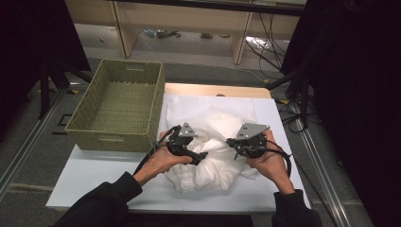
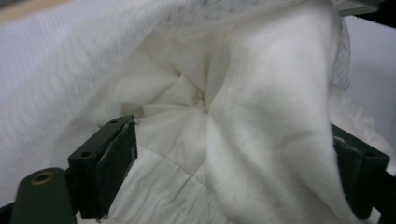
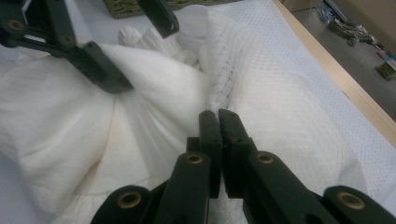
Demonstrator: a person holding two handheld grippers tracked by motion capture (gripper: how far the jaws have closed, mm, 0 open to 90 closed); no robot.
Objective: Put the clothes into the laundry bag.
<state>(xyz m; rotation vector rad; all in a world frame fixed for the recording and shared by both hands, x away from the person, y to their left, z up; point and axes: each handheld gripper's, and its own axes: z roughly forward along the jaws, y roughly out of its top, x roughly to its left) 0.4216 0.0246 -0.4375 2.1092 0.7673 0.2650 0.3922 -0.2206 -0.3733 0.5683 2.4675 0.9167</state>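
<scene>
A crumpled white cloth (image 1: 215,151), part plain and part mesh, lies heaped on the white table (image 1: 94,175). My left gripper (image 1: 201,156) rests on the heap's left side. In the left gripper view its jaws stand wide apart, open (image 2: 229,130), and a thick bulge of cloth (image 2: 261,116) fills the gap and drapes over the right-hand jaw. My right gripper (image 1: 231,142) is at the heap's right side. Its jaws are shut (image 3: 218,114) on a fold of the mesh cloth (image 3: 261,88). The left gripper (image 3: 142,56) straddles a bunch of cloth at the upper left of the right gripper view.
A green woven basket (image 1: 116,137) stands empty at the table's left, close behind the left hand. The table's wooden far edge (image 3: 336,74) runs past the cloth. Bare white table lies in front of the heap, and cables trail over the floor (image 1: 293,113) to the right.
</scene>
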